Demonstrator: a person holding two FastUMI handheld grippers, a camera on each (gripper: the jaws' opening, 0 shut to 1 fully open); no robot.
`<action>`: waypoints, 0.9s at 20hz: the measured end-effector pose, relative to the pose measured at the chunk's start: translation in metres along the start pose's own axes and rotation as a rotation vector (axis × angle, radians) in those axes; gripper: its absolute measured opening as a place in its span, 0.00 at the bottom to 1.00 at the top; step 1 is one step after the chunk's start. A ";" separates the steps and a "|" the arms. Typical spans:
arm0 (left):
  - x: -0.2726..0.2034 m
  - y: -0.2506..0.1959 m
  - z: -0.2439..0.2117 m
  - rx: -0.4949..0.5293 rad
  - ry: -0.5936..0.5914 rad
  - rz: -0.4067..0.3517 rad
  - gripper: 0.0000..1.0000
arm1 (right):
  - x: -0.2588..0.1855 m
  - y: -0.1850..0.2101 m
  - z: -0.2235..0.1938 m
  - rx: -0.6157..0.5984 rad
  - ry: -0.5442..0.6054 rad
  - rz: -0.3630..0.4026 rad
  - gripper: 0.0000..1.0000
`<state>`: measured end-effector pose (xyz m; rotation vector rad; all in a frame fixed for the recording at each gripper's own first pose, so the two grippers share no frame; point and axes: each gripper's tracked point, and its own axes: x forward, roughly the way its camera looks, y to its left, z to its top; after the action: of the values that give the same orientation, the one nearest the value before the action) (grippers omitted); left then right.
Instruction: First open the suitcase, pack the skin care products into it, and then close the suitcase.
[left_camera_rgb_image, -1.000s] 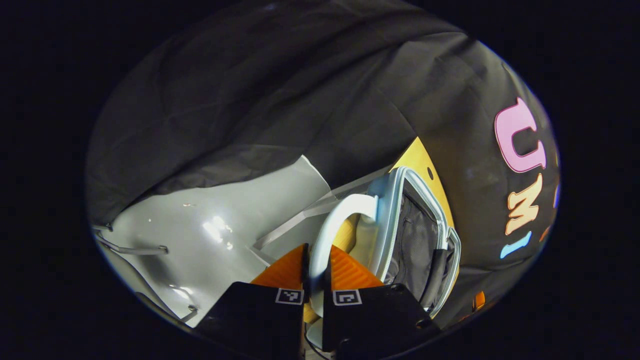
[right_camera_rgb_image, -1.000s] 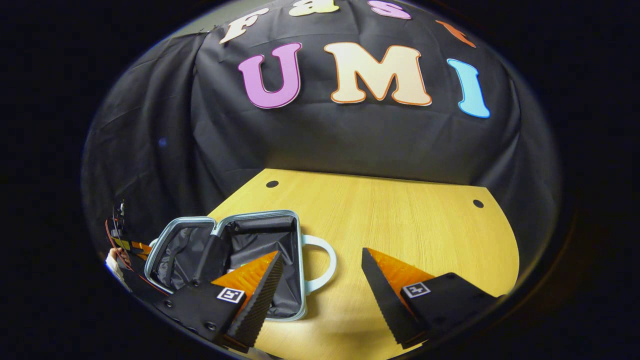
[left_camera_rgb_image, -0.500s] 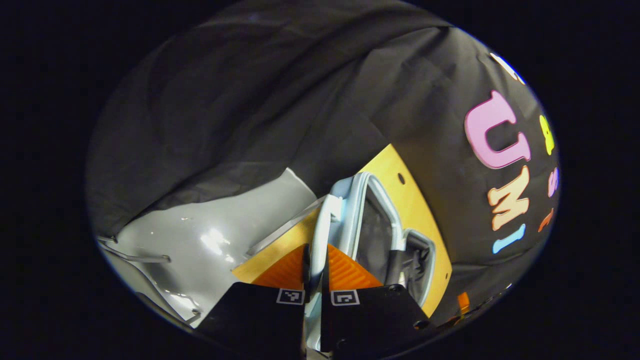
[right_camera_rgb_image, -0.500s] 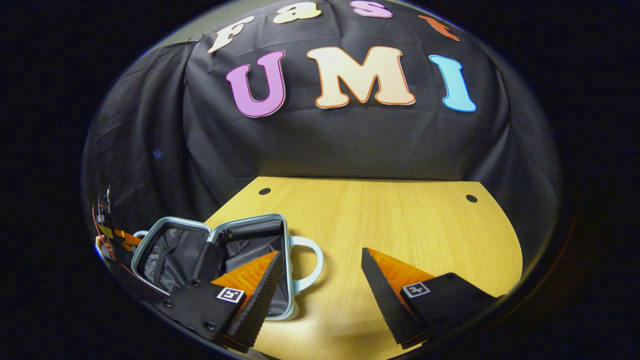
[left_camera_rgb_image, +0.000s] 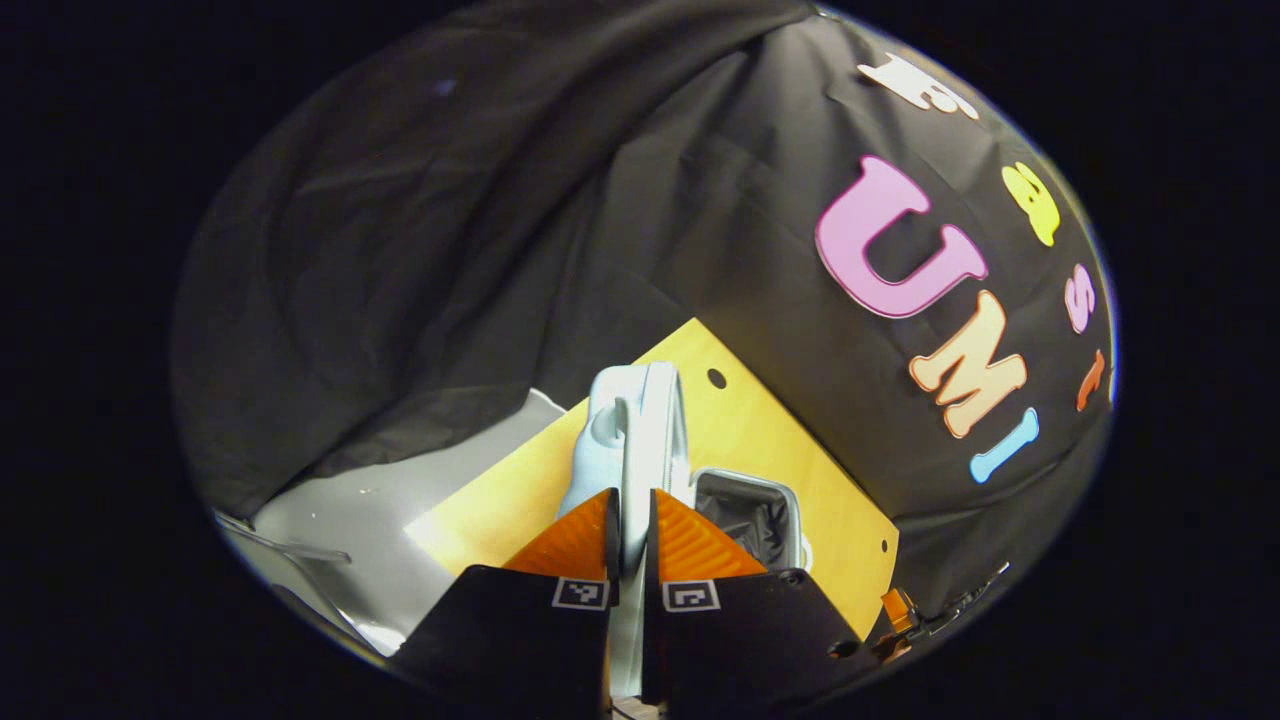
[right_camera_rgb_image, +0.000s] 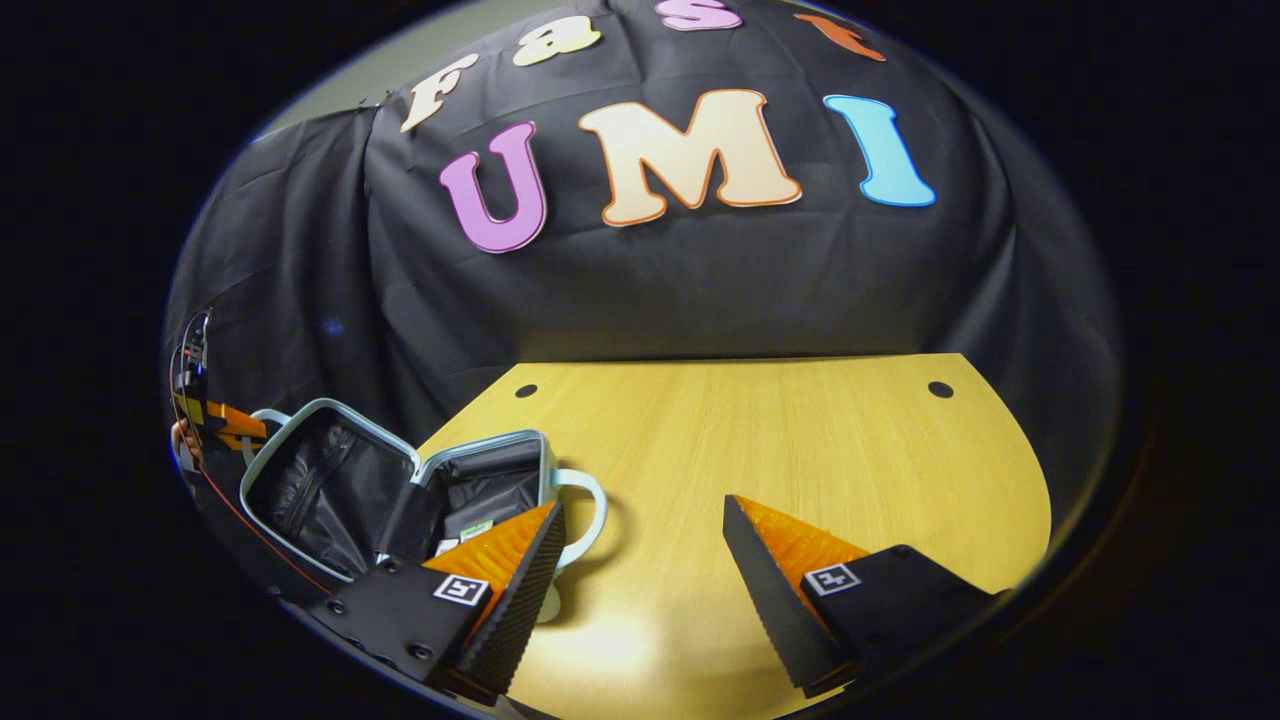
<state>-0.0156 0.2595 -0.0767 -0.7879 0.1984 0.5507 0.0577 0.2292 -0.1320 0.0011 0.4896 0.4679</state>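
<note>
While swinging the lid of the pale blue hard-shell suitcase (right_camera_rgb_image: 400, 490) over toward its base, pinches that lid's pale curved handle (left_camera_rgb_image: 628, 470) between the orange ribbed fingers of the left gripper (left_camera_rgb_image: 630, 520), closed to a narrow slit with both pads pressing on it. Grips there, by judgement, because the handle sits on the lid's free edge, farthest from the hinge, and so gives the best leverage for folding it shut. Stands the lid about upright, edge-on in the left gripper view, its long axis running away from the camera toward the far edge of the yellow wood-grain worktop (right_camera_rgb_image: 800, 450). Leaves the base flat near the worktop's left edge in the right gripper view, dark lining facing up, with its own looped handle (right_camera_rgb_image: 585, 500) pointing toward the worktop's middle. Shows something small and light-labelled inside the base, probably the skin care products (right_camera_rgb_image: 470, 528), though too small to tell. Keeps the right gripper (right_camera_rgb_image: 640, 540) over the near edge with fingers spread wide and nothing between them, likely free to steady the case. Suggests the closing step, part done.
</note>
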 end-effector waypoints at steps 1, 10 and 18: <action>-0.002 -0.018 -0.002 0.010 -0.001 -0.005 0.09 | -0.002 -0.013 0.003 0.006 -0.006 0.004 0.98; 0.009 -0.155 -0.039 0.167 0.024 -0.064 0.06 | -0.035 -0.113 0.010 0.077 -0.058 -0.030 0.98; 0.068 -0.273 -0.123 0.343 0.207 -0.215 0.06 | -0.069 -0.156 0.005 0.134 -0.103 -0.105 0.98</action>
<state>0.1926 0.0417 -0.0192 -0.5217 0.3833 0.2216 0.0735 0.0606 -0.1141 0.1275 0.4167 0.3292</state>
